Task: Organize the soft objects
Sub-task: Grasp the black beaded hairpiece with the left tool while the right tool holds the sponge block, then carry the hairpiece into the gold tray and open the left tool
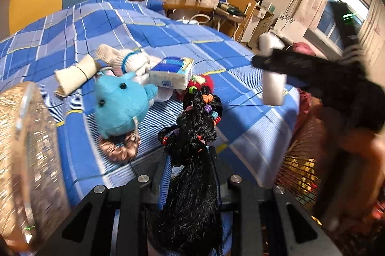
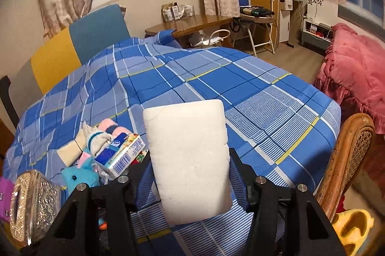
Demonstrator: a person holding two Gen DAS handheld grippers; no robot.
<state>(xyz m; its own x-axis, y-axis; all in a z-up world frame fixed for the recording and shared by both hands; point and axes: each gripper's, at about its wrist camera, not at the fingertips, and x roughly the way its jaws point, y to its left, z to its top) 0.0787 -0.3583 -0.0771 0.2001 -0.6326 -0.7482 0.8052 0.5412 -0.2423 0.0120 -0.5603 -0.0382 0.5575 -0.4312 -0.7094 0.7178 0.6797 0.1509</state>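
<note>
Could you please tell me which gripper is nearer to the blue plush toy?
Left. The left gripper, jaws shut on a black hair bundle, sits just right of the blue plush toy. The right gripper, holding a white sponge, hangs farther right.

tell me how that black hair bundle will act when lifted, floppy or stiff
Probably floppy: the hair bundle droops in loose strands below the left gripper clamped on it. Likely light, as a narrow pinch holds it. The coil ties around it might snag or slip off.
</note>
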